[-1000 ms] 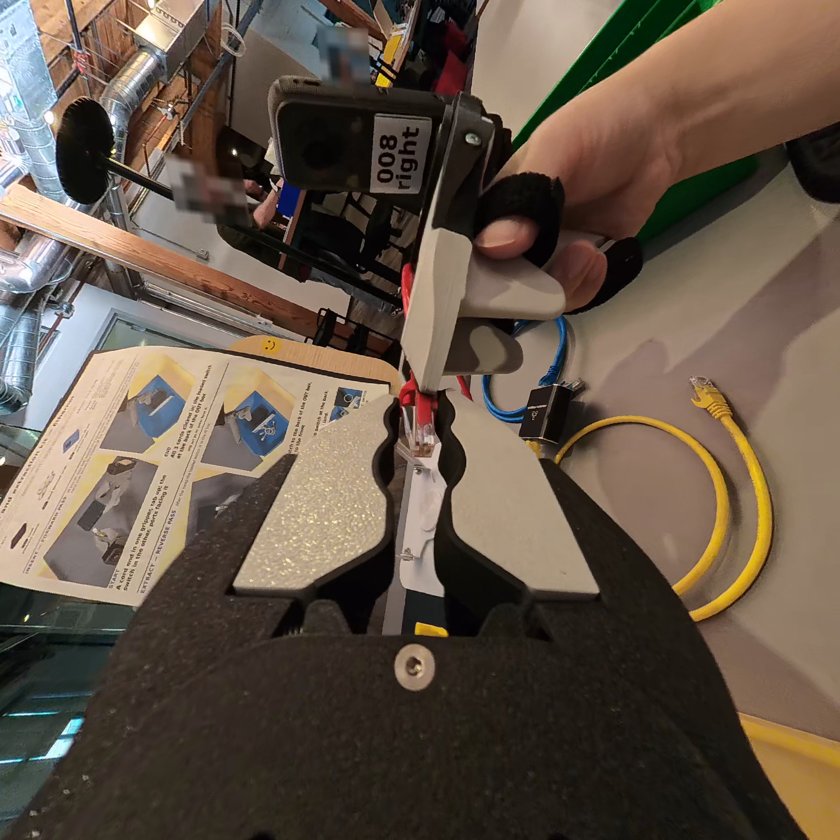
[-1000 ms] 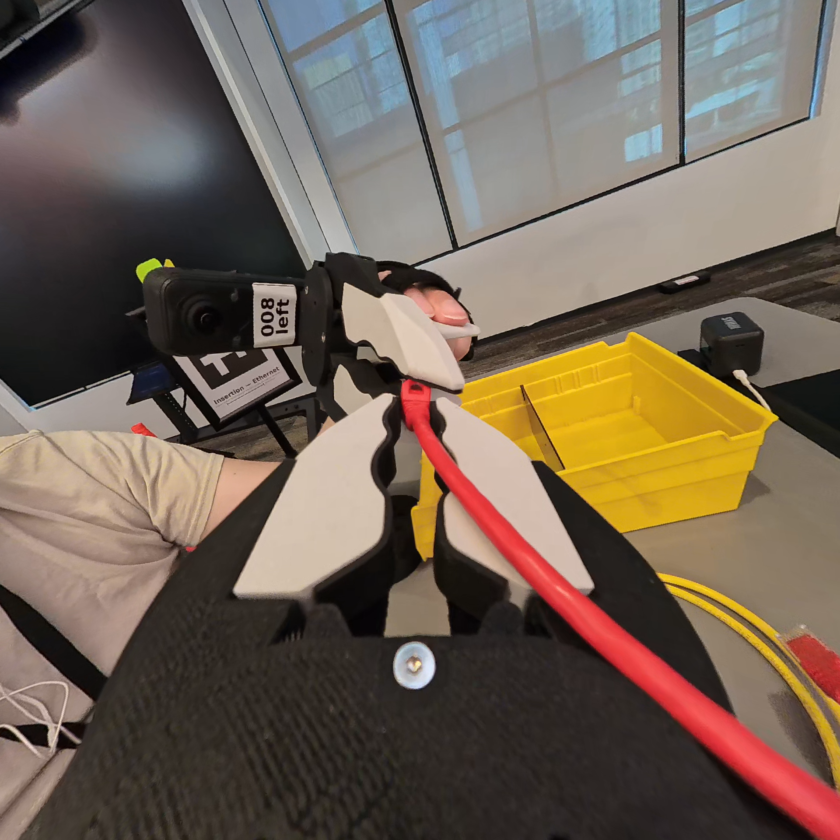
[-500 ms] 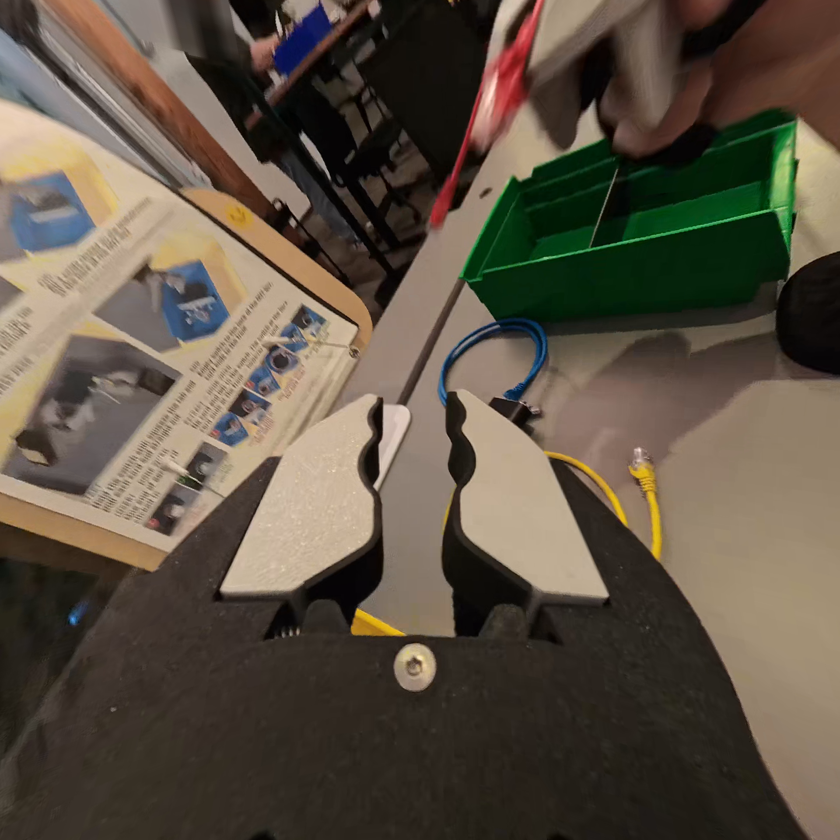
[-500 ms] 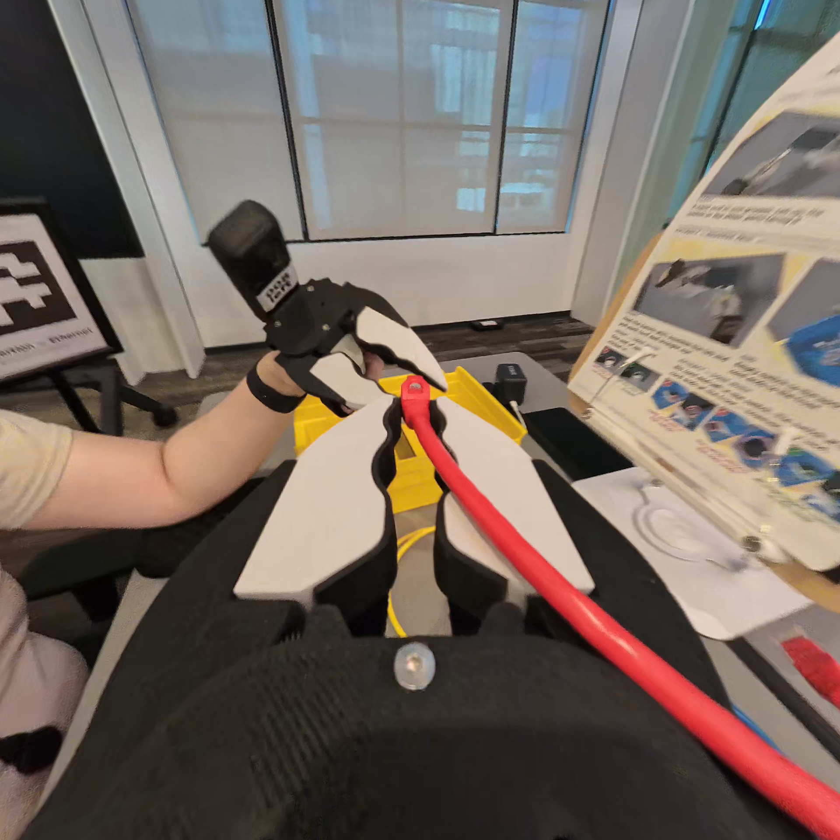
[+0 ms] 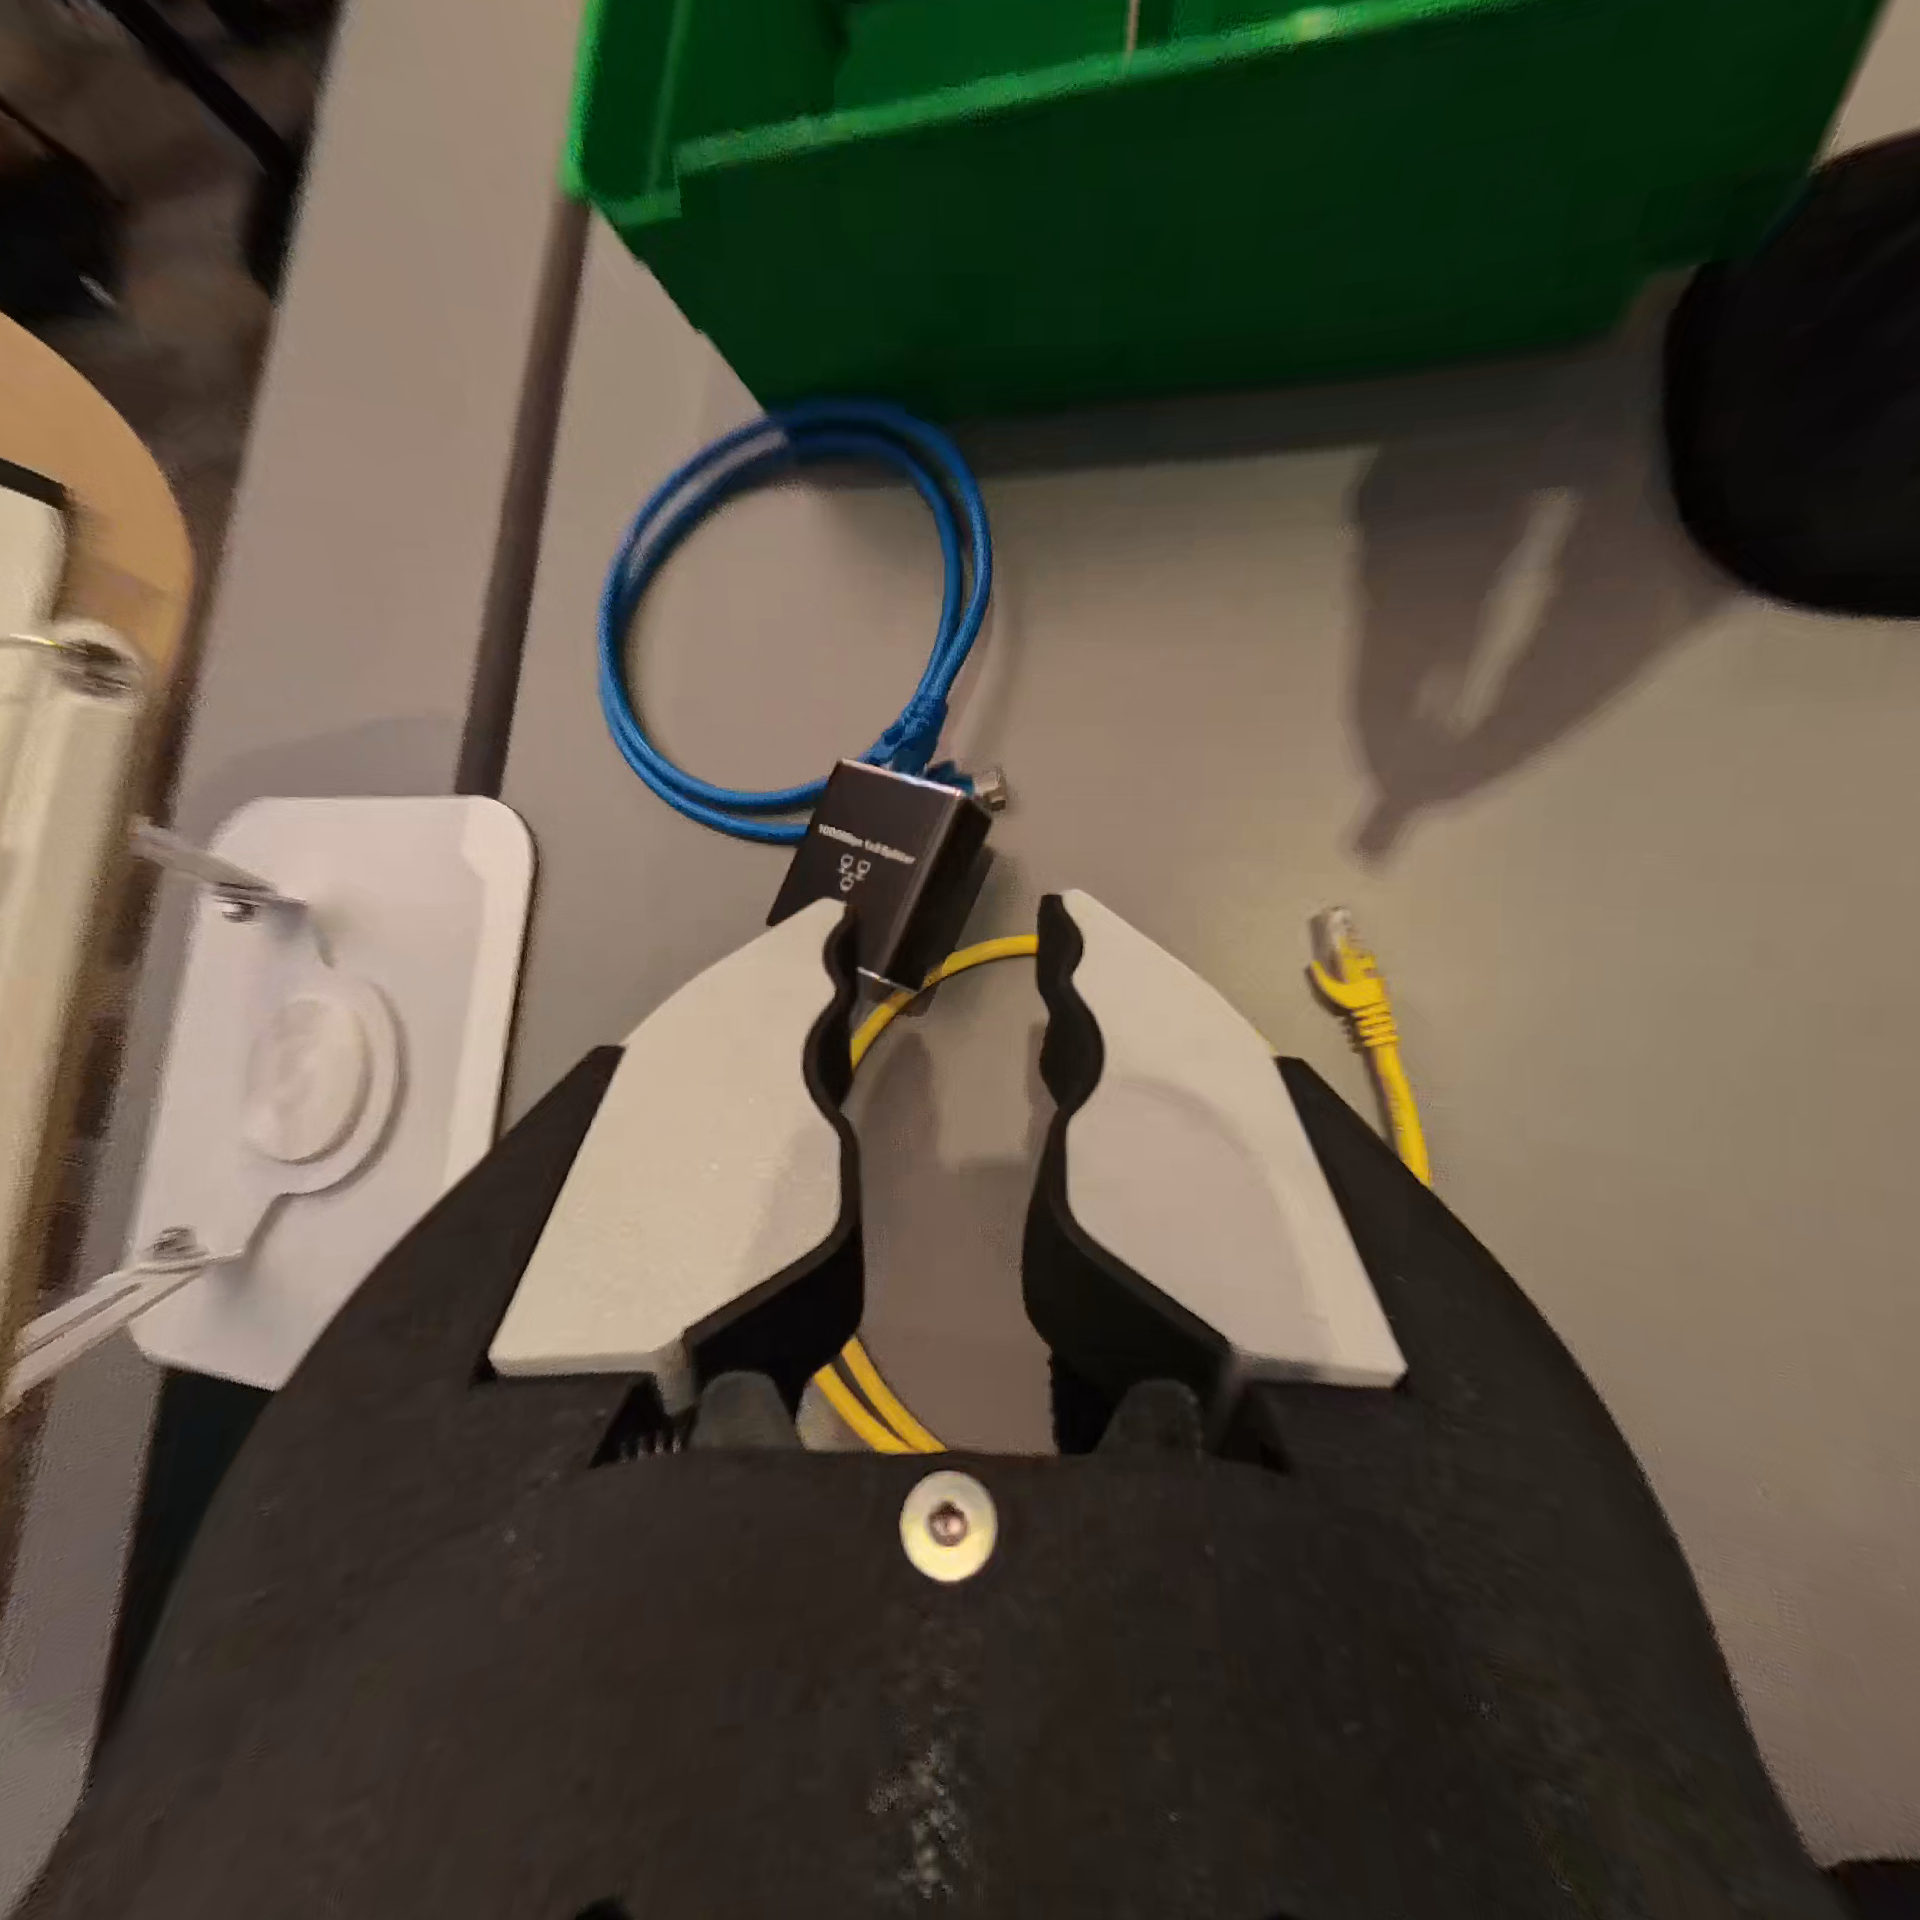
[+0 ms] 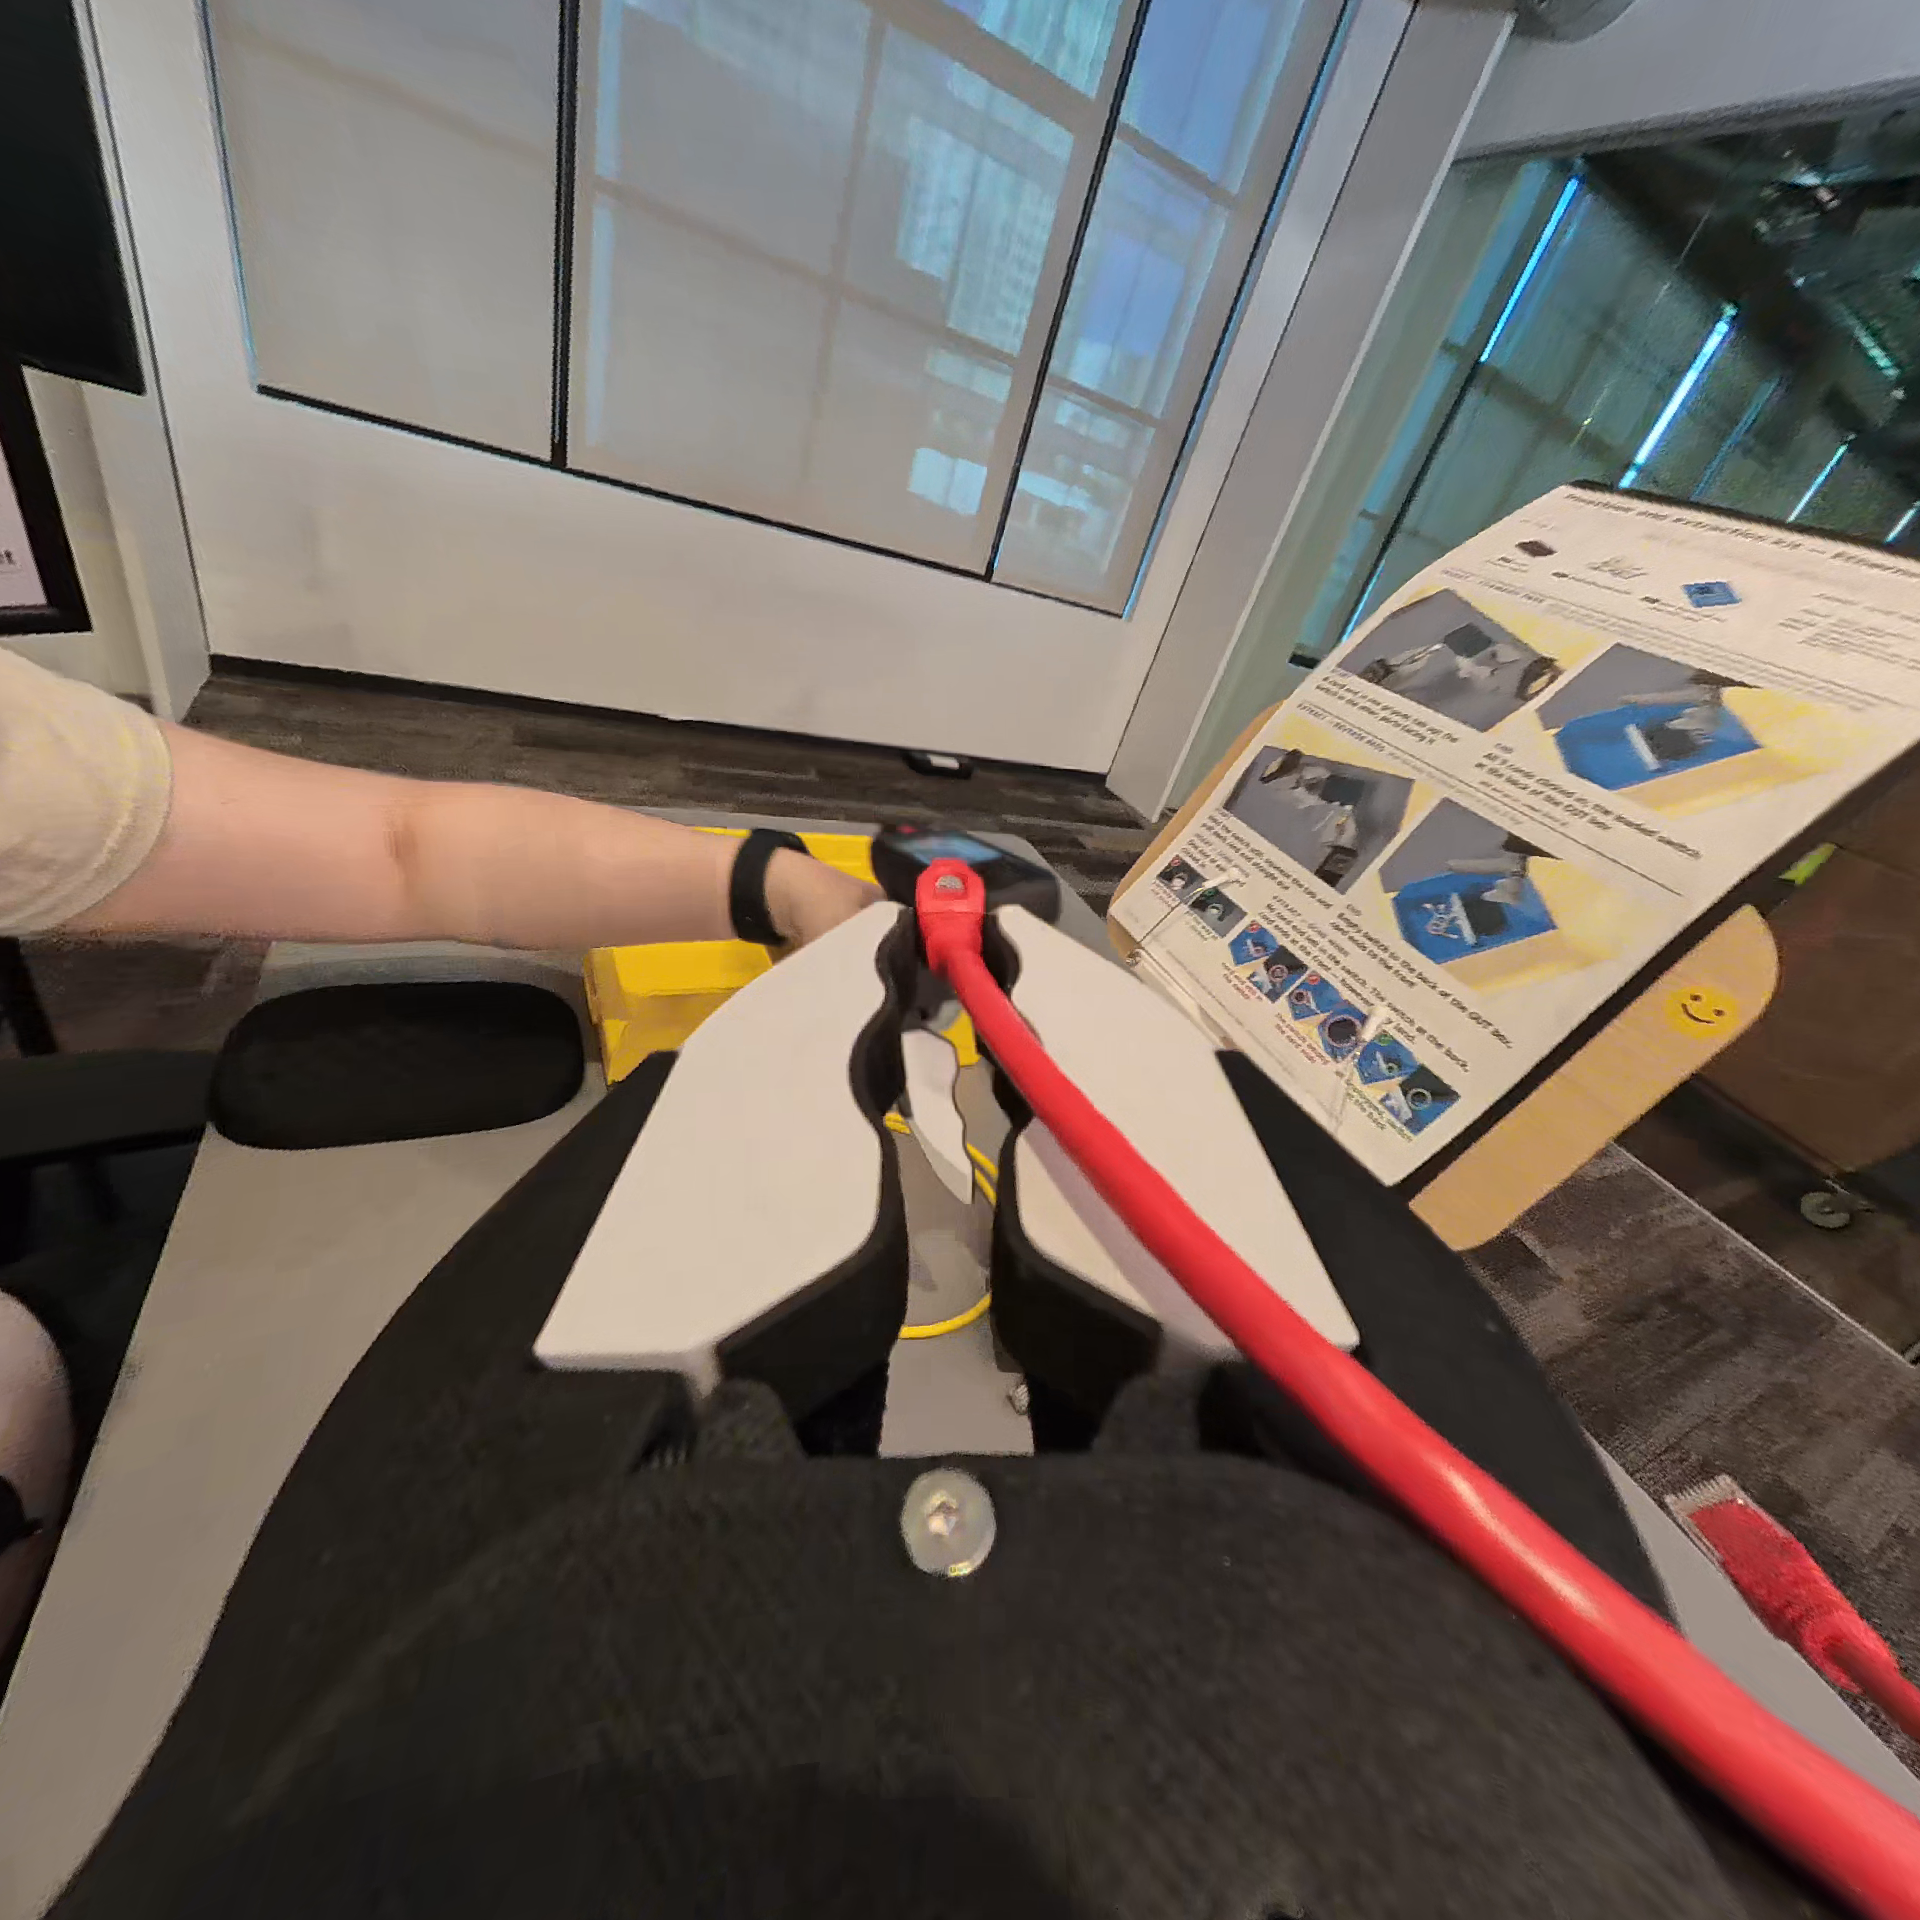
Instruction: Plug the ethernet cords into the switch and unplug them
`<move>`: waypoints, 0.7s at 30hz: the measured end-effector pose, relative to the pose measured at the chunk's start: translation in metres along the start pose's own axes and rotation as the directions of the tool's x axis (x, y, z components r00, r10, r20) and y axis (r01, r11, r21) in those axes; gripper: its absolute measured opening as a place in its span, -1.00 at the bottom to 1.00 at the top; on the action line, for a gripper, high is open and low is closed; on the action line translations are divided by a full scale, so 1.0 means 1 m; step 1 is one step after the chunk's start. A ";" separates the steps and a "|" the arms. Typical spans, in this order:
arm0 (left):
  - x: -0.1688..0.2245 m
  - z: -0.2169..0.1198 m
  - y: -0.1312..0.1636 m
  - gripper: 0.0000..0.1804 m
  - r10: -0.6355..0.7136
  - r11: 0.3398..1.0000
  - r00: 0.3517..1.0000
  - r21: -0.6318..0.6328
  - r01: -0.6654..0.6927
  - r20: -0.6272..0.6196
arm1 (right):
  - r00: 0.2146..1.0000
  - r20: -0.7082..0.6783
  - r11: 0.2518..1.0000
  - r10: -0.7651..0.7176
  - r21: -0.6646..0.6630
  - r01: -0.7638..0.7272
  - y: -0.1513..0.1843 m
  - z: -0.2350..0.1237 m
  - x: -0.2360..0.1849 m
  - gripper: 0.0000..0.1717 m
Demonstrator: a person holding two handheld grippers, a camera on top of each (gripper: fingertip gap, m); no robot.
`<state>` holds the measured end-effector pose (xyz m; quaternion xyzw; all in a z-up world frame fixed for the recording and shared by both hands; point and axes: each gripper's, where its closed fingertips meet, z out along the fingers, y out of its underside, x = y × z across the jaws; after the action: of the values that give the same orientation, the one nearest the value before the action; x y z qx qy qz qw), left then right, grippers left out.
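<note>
In the left wrist view my left gripper (image 5: 948, 914) is open low over the grey table (image 5: 1558, 1039). The small black switch (image 5: 894, 868) lies at its tips, close by the left finger (image 5: 727, 1091), with a gap to the right finger. A blue cord (image 5: 790, 613) is plugged into the switch's far end. A yellow cord (image 5: 883, 1018) runs under the switch and between the fingers; its free plug (image 5: 1345, 971) lies to the right. In the right wrist view my right gripper (image 6: 948, 930) is shut on the red cord's plug end (image 6: 948, 899). The red cord (image 6: 1351, 1382) trails back to the lower right.
A green bin (image 5: 1143, 208) stands beyond the switch, and a white stand base (image 5: 343, 1039) lies to the left. A tilted instruction board (image 6: 1507, 831), a yellow bin (image 6: 665, 987) and the person's forearm (image 6: 416, 852) show ahead of the right gripper. The red cord's other plug (image 6: 1766, 1590) hangs at the lower right. Left tips to right tips: about 30 centimetres.
My left gripper let go of the red plug, opened wider and swung down to the switch on the table. My right gripper kept the red plug and turned to the right.
</note>
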<state>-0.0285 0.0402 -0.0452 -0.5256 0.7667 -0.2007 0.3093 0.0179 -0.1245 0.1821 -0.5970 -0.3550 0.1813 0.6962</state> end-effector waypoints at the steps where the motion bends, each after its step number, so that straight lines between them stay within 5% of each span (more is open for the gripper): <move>1: -0.005 0.013 0.007 -0.58 -0.019 0.999 0.999 -0.045 0.017 -0.045 | 1.000 -0.001 1.000 0.006 0.007 -0.006 0.001 -0.003 0.002 -0.86; 7: -0.021 0.062 0.032 -0.23 0.040 0.979 0.975 -0.188 -0.082 -0.219 | 0.997 -0.014 0.997 0.075 0.035 -0.075 0.013 -0.014 0.024 -0.86; 14: -0.019 0.092 0.043 -0.31 -0.003 0.973 0.925 -0.216 -0.086 -0.380 | 0.994 -0.023 0.994 0.104 0.034 -0.103 0.024 -0.014 0.039 -0.86; 21: -0.018 0.099 0.047 -0.34 -0.028 0.978 0.931 -0.204 -0.050 -0.364 | 0.994 -0.010 0.990 0.113 0.083 -0.112 0.022 -0.022 0.048 -0.86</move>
<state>0.0121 0.0764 -0.1425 -0.5045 0.8306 -0.2110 0.1053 0.0696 -0.1027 0.1735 -0.5880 -0.3078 0.2302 0.7117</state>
